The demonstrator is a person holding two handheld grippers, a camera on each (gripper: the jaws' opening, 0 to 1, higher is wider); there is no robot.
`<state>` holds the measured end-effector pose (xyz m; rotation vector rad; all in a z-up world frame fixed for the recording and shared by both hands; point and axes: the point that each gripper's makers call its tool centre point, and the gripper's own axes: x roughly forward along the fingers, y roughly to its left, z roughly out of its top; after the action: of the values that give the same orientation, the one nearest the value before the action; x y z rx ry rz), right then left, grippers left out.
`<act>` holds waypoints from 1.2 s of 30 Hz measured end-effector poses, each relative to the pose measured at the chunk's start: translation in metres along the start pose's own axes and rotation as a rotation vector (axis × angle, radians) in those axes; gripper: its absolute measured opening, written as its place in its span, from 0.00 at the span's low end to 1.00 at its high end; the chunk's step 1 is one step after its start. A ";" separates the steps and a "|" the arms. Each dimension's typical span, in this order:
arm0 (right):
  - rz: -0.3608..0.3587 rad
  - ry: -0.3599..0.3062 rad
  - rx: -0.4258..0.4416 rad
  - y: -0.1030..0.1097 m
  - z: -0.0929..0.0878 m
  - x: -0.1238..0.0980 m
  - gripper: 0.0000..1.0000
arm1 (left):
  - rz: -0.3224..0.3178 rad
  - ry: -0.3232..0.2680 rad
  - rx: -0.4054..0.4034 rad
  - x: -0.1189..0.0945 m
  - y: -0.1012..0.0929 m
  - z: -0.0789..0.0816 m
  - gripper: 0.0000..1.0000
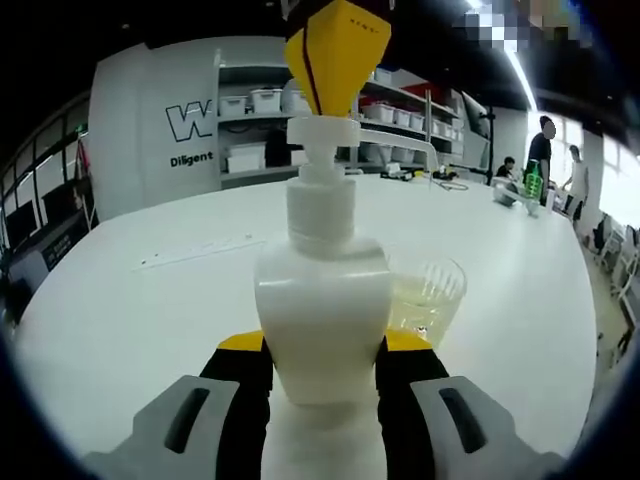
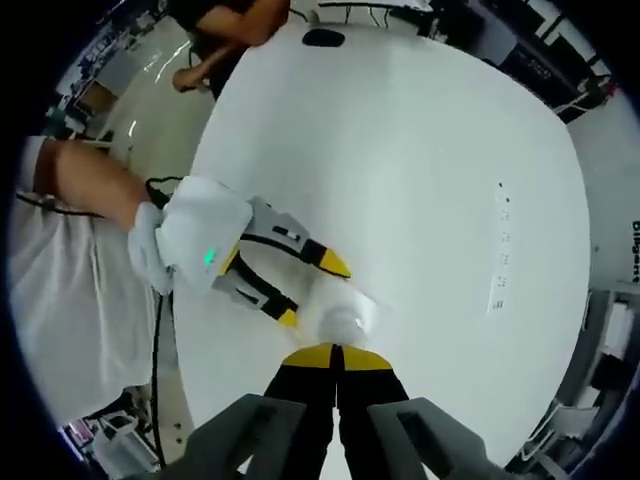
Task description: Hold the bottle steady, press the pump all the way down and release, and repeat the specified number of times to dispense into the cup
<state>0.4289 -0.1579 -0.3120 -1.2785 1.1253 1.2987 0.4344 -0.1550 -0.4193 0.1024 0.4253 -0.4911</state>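
Your white pump bottle (image 1: 320, 300) stands upright on the round white table (image 1: 130, 310), well in from its edges, and your left gripper (image 1: 322, 352) has its yellow-tipped jaws clamped against the bottle's two sides. Your right gripper (image 2: 337, 357) comes straight down from above, its jaws drawn together with the tips meeting, resting on the pump head (image 1: 322, 135); in the left gripper view it shows as a yellow wedge at the top. Just beside the bottle, under the spout, sits the clear plastic cup (image 1: 428, 298) with a little pale liquid. From above the bottle and cup blur into one white glare, so you cannot judge how far the pump is pressed. On the far wall (image 1: 150, 130) you can read "Diligent" under a large "W", both cut off by shelving (image 1: 300, 130).
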 end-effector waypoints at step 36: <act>0.014 0.060 0.004 0.002 -0.006 -0.005 0.00 | -0.005 0.010 0.003 -0.001 -0.001 -0.005 0.38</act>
<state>0.4278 -0.1642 -0.3074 -1.3161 1.1806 1.2749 0.4315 -0.1550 -0.4231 0.1063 0.4345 -0.4967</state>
